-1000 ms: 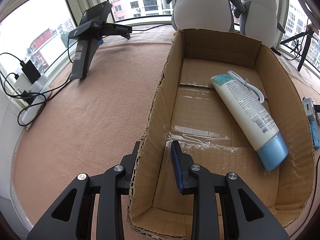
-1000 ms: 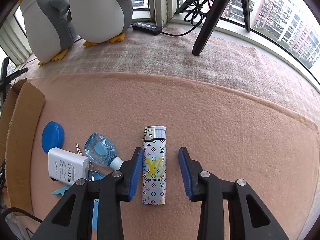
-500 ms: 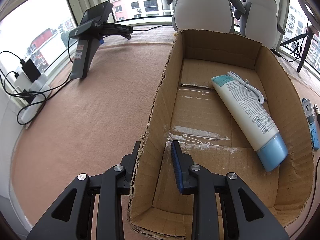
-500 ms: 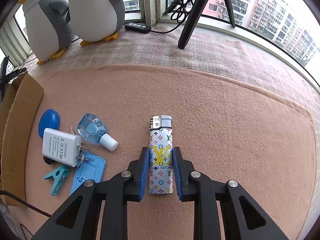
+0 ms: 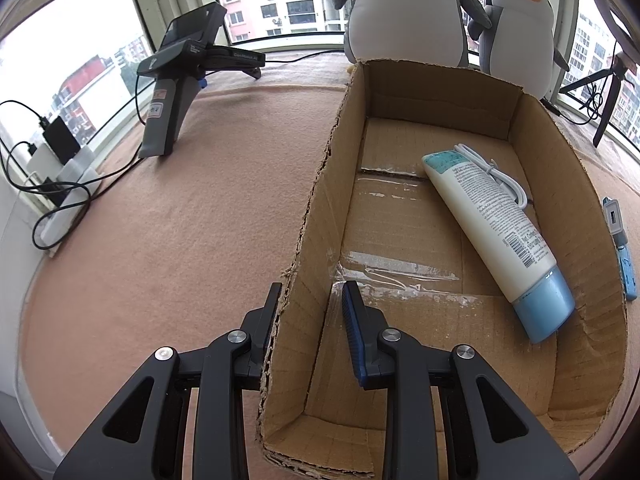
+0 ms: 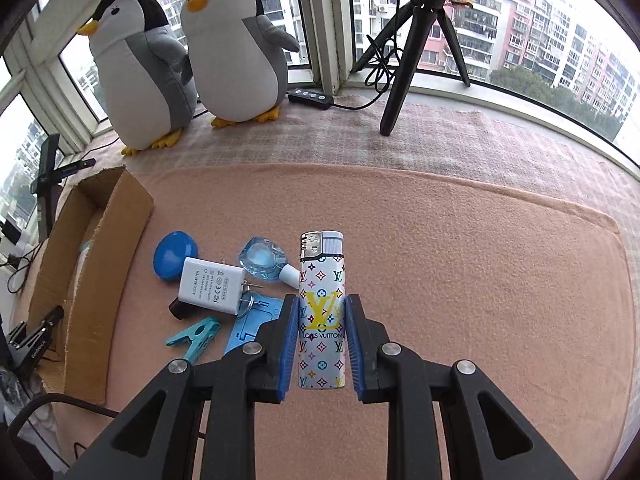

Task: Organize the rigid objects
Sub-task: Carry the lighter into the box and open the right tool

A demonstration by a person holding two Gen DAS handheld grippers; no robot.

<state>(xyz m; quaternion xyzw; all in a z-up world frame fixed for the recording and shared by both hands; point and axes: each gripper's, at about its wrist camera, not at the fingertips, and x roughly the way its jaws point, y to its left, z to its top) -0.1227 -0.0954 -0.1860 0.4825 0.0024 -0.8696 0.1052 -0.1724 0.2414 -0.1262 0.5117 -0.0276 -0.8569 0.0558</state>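
Clutter sits just left of the right gripper (image 6: 322, 344): 1 teal clothespin (image 6: 194, 335), 1 light-blue flat plastic piece (image 6: 250, 328), 1 white charger plug (image 6: 212, 286) lying partly on that piece, 1 small clear-blue bottle (image 6: 266, 262) w/ white cap, 1 blue round lid (image 6: 175, 255). Bottle's cap end lies right beside the lighter (image 6: 322, 308), so that side is tight; pink blanket (image 6: 480, 280) to the right is bare. Right gripper's fingers are closed on the lighter, blue pads pressing both long sides, lighter upright between them. Lighter: white body w/ multicolour monogram print, big yellow logo, silver metal top w/ white button.

Left gripper (image 5: 310, 320) is clamped on the cardboard box (image 5: 316, 200) wall, near corner: 1 finger outside, 1 blue-padded finger inside, torn cardboard edge between. Box is open-topped, taped floor. Inside: 1 white tube (image 5: 496, 236) w/ light-blue cap, lying diagonally, and 1 coiled white cable (image 5: 496, 172) just beside its far end. Box stands left of the clutter in the right wrist view.

Further out: 1 grey handheld device (image 5: 180, 80) standing on the blanket, cables and power strip at far left edge. At the window: 2 plush penguins (image 6: 236, 52), 1 black tripod (image 6: 416, 40) w/ cable, 1 small black remote (image 6: 310, 98).
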